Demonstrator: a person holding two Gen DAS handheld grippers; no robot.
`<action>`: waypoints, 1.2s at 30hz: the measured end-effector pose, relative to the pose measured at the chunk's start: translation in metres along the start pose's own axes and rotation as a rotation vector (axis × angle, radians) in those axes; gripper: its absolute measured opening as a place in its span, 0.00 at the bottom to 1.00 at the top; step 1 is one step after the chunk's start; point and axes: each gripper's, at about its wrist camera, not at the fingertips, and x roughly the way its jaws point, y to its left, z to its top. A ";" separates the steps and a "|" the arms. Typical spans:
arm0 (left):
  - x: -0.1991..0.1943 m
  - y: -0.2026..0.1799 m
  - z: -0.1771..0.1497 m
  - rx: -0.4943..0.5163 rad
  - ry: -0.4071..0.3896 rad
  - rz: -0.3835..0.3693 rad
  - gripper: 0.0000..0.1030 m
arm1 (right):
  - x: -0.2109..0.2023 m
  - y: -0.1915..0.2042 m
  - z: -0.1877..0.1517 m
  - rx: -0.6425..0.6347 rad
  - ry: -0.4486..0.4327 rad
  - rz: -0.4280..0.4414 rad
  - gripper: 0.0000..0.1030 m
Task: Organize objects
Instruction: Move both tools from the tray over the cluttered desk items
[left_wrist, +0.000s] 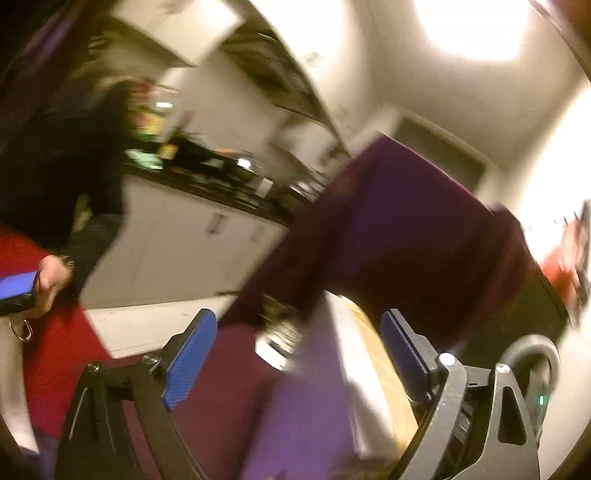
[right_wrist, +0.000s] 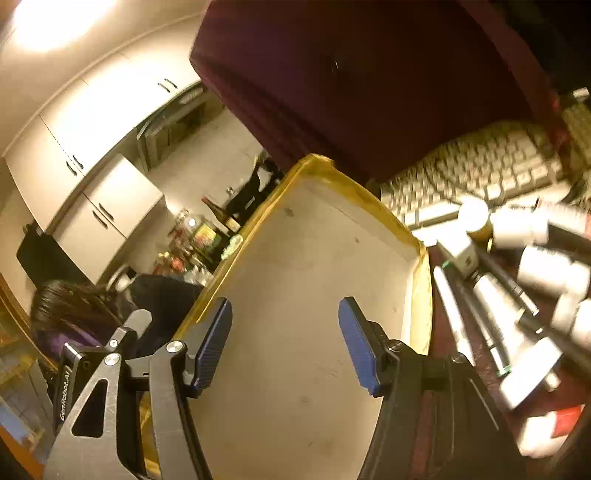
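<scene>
Over the tray, right tongs agape

A bare white tray with a yellow rim lies open ahead of the right gripper, its jaws spread above the tray floor. A dark maroon chair back blocks the tray's far end. To the right, bottles and tubes and a keyboard crowd the surface. The left gripper, jaws apart, faces blurred maroon upholstery; a white cabinet front stands beyond.
</scene>
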 end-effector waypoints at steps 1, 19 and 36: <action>0.001 0.008 -0.001 -0.018 -0.002 0.029 0.88 | 0.008 -0.007 0.001 0.010 0.006 -0.032 0.58; 0.008 0.105 -0.030 -0.142 0.098 0.191 0.88 | 0.041 -0.006 -0.032 -0.453 0.128 -0.554 0.58; 0.039 0.088 -0.060 0.169 0.227 0.362 0.88 | 0.025 0.013 -0.047 -0.370 0.094 -0.404 0.58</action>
